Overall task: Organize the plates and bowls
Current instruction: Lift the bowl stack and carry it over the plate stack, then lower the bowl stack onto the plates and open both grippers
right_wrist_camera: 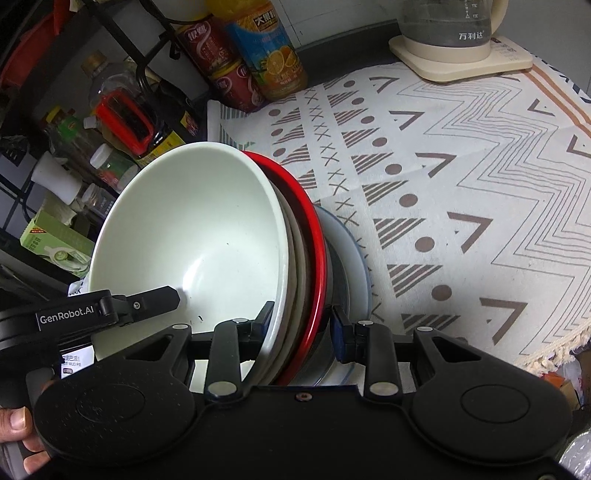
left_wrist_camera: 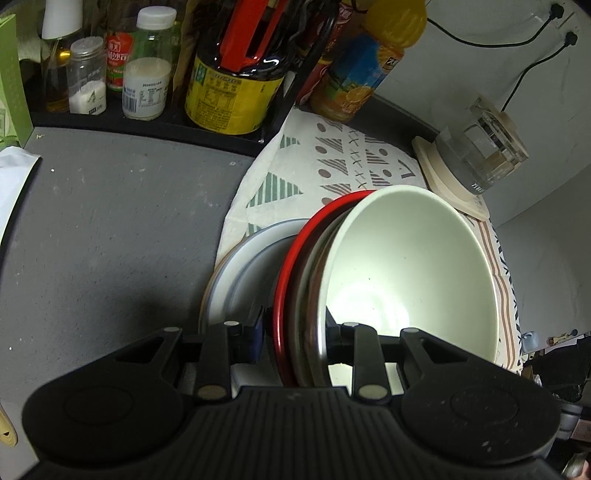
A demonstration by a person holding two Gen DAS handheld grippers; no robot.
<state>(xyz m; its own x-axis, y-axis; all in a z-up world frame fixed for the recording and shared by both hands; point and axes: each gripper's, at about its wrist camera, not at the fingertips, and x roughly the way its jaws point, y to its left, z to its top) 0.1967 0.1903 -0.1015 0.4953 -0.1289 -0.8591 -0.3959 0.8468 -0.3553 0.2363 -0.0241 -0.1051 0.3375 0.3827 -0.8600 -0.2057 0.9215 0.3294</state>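
While both claws reach in from opposite sides, a tilted stack of dishes stands on edge between them. From the left wrist view, the left claw (left_wrist_camera: 295,339) is closed on the near rim of the stack: its blue-padded left finger presses outside the red plate (left_wrist_camera: 295,266), and its right finger sits inside the pale green bowl (left_wrist_camera: 406,266). Between red plate and bowl runs a thin, shiny metal-looking rim, dish type unclear. From the right wrist view, the right claw (right_wrist_camera: 303,325) is likewise clamped on the same stack, one finger inside the pale green bowl (right_wrist_camera: 192,229) and the other, blue-padded, behind the red plate (right_wrist_camera: 314,236), close against the grey-blue plate (right_wrist_camera: 351,258). The left claw's black finger, marked "GenRobot.AI", shows at the left edge there, tip touching the bowl's inner wall. A person's thumb and fingertips appear at the lower left corner.

The bowl is deep, round and smooth with a matte glaze, its open side facing the cameras. The red plate is glossy with a thin raised lip. The grey-blue plate (left_wrist_camera: 240,266) is flat and lies lowest, leaning against the stack, on a white woven cloth (right_wrist_camera: 461,192) printed with brown triangles, dots and zigzags, fringed at one edge. This cloth covers part of a speckled grey tabletop (left_wrist_camera: 110,221). A clear glass kettle (right_wrist_camera: 450,26) stands on a cream base on the cloth, well apart from the dishes.
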